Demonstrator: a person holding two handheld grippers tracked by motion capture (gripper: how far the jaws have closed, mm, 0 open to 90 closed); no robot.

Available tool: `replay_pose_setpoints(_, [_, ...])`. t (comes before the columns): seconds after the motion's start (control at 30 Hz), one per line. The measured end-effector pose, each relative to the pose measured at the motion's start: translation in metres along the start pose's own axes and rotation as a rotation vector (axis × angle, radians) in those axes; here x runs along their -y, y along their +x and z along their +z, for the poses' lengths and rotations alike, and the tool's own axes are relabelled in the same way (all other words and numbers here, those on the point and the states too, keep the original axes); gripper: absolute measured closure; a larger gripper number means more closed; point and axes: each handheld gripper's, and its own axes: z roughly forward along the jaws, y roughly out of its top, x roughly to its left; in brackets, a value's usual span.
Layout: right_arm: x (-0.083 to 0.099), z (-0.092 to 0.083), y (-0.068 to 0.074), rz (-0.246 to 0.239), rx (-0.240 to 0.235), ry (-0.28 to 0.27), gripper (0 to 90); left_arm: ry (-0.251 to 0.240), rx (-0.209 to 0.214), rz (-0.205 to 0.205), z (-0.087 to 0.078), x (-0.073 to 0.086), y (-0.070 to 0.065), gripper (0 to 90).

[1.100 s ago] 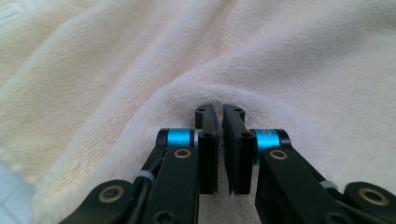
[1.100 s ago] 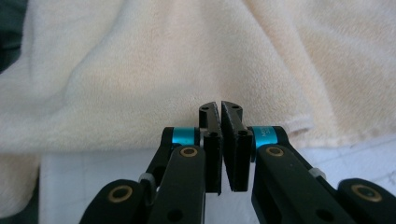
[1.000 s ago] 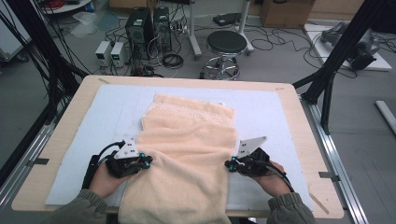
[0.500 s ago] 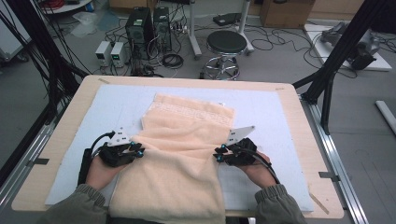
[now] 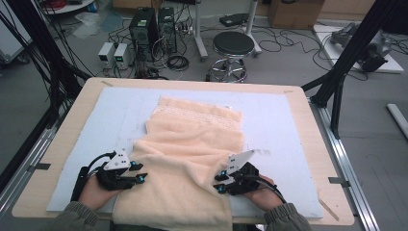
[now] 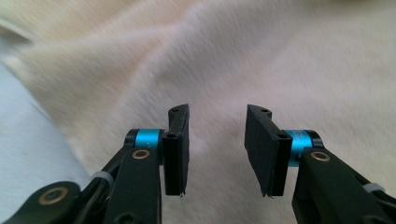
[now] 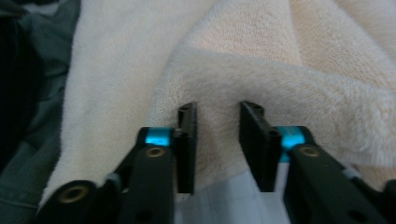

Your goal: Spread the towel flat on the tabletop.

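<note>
Two grippers, the left gripper and the right gripper, have just been opening; both stand parted and empty. I judge the peach towel, mid-mat, soft and floppy; I'd pinch its folded side edges.

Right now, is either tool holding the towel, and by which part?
No. The left tool and right tool have just been opening, jaws apart at the towel's side edges, gripping nothing.
</note>
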Motion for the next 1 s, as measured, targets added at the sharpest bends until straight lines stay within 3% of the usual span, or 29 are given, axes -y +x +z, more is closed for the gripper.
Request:
replay_pose_setpoints(0.1, [-0.001,0.003,-0.001,-0.020,-0.014,0.014,86.7,-0.022,0.030,-0.018,-0.001,0.003,0.001,67.4])
replay_pose_setpoints(0.23, [0.002,-0.004,0.001,-0.022,-0.029,0.026,87.9,-0.017,0.022,0.011,-0.002,0.002,-0.006,79.4])
replay_pose_setpoints(0.33, [0.006,-0.013,0.007,-0.031,-0.028,0.026,87.9,-0.019,0.038,0.014,-0.008,0.001,-0.013,82.8])
replay_pose_setpoints(0.47, [0.010,-0.030,0.019,-0.038,-0.016,0.006,87.9,-0.043,0.079,0.031,-0.026,0.001,-0.030,83.3])
replay_pose_setpoints(0.63, [0.011,-0.064,0.043,-0.061,-0.005,-0.047,89.3,-0.107,0.111,0.074,-0.061,-0.006,-0.052,82.2])
replay_pose_setpoints(0.73, [0.008,-0.075,0.045,-0.064,0.030,-0.087,82.7,-0.134,0.087,0.101,-0.070,-0.011,-0.054,74.6])
replay_pose_setpoints(0.8, [0.005,-0.073,0.040,-0.066,0.043,-0.095,78.2,-0.138,0.062,0.104,-0.066,-0.012,-0.048,69.9])
replay_pose_setpoints(0.9, [-0.001,-0.056,0.027,-0.066,0.046,-0.083,71.3,-0.122,0.045,0.096,-0.046,-0.010,-0.034,64.5])
replay_pose_setpoints(1.0, [-0.003,-0.032,0.009,-0.042,0.027,-0.062,65.5,-0.092,0.063,0.077,-0.021,-0.006,-0.022,60.2])
